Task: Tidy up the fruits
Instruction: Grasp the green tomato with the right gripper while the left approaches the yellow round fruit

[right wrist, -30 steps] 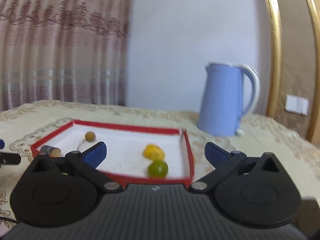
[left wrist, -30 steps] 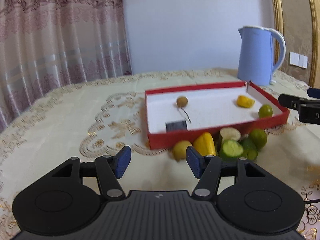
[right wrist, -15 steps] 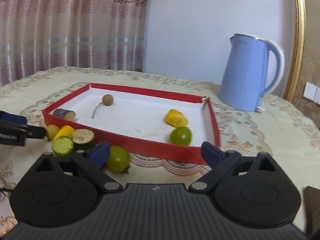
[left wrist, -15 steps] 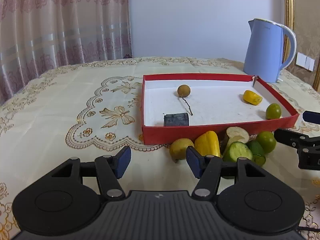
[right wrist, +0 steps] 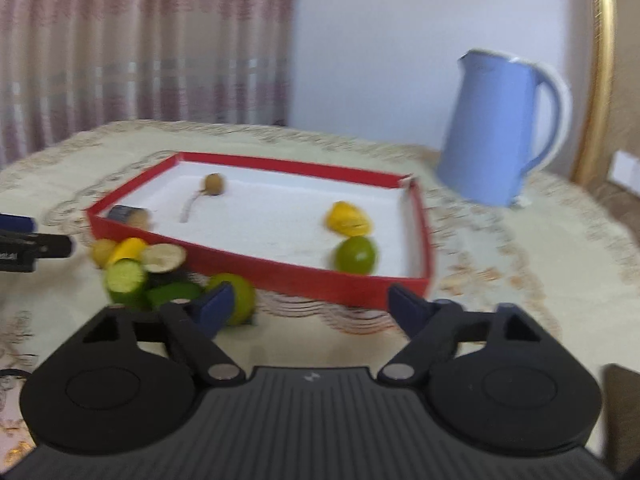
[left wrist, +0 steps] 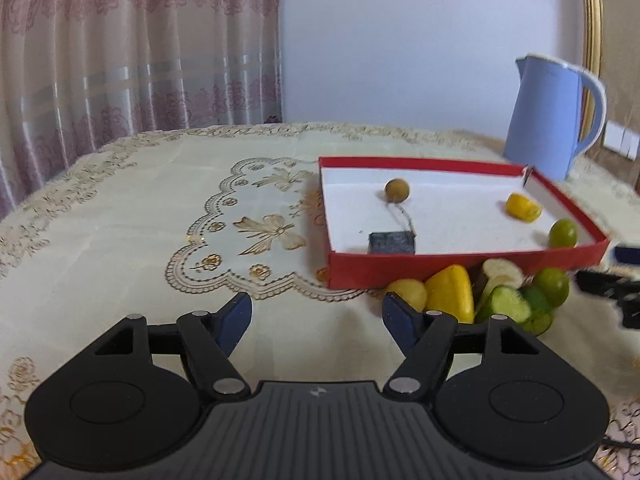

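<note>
i am holding the left gripper (left wrist: 317, 316) low over the tabletop (left wrist: 120, 240), its fingers (left wrist: 236, 316) spread wide and gripping nothing. i am keeping them parted this way so that a fruit can pass between the blue pads. the right gripper (right wrist: 308, 306) is likewise spread wide and empty; its view is blurred, so fine detail there is uncertain.

the red tray (left wrist: 460, 266) is sitting at 1 o'clock in the left wrist view. it is a shallow cardboard box with a white, matte floor and thin upright walls, low enough to clear from above. inside it are lying a small round brown fruit (left wrist: 397, 190) with a thin dry stem, a yellow piece (left wrist: 522, 207), a smooth green round fruit (left wrist: 563, 233) against the near wall at the right corner, and a dark blue-grey block (left wrist: 391, 242) that i cannot identify.

the loose pile is resting on the tabletop just outside the near wall: a pale yellow round fruit (left wrist: 408, 293), a waxy yellow wedge (left wrist: 450, 294), a cut cucumber piece (left wrist: 508, 308) showing its pale flat face, and a glossy green round fruit (left wrist: 554, 286). in my judgement these are the pieces not yet sorted. the round ones are likely to roll; the cut ones should sit stable.

a light blue kettle (left wrist: 554, 124) is standing beyond the tray at 1 o'clock. the embroidered cloth is offering some friction.
</note>
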### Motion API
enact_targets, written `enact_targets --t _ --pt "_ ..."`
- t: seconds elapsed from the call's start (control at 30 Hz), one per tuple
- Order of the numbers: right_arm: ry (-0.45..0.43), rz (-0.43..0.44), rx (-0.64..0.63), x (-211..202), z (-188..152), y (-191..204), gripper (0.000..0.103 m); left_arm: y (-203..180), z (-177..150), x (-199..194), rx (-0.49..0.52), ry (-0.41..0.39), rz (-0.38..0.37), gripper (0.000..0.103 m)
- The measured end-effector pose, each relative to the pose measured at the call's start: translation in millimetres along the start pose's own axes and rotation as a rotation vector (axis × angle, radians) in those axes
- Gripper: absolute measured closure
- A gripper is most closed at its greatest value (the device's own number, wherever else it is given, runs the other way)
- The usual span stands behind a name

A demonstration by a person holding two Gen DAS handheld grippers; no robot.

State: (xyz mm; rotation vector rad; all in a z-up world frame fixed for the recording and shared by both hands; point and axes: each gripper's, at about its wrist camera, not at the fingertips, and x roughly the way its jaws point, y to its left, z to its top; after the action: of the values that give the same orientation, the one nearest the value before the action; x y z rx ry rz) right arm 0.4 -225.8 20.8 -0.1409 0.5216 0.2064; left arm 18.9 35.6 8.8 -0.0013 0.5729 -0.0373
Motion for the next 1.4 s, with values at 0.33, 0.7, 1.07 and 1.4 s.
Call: enact_targets --t 0.33,0.7,1.07,1.4 --pt "0.014 0.093 -0.095 -4.3 -0.4 11.1 0.055 3.1 -8.2 11.4 -0.024 0.034 -0.031 0.031" --pt "0.05 0.138 -0.159 13.6 4.0 25.2 0.065 9.4 -8.6 12.7 -0.059 0.046 -0.046 0.031" --pt "0.079 0.217 -0.059 30.3 6.2 9.6 0.07 6.6 -7.5 14.5 -0.047 0.048 -0.047 0.029" --pt "0.092 0.126 -0.079 34.7 8.3 25.0 0.067 6.8 -7.5 14.2 -0.047 0.043 -0.064 0.024"
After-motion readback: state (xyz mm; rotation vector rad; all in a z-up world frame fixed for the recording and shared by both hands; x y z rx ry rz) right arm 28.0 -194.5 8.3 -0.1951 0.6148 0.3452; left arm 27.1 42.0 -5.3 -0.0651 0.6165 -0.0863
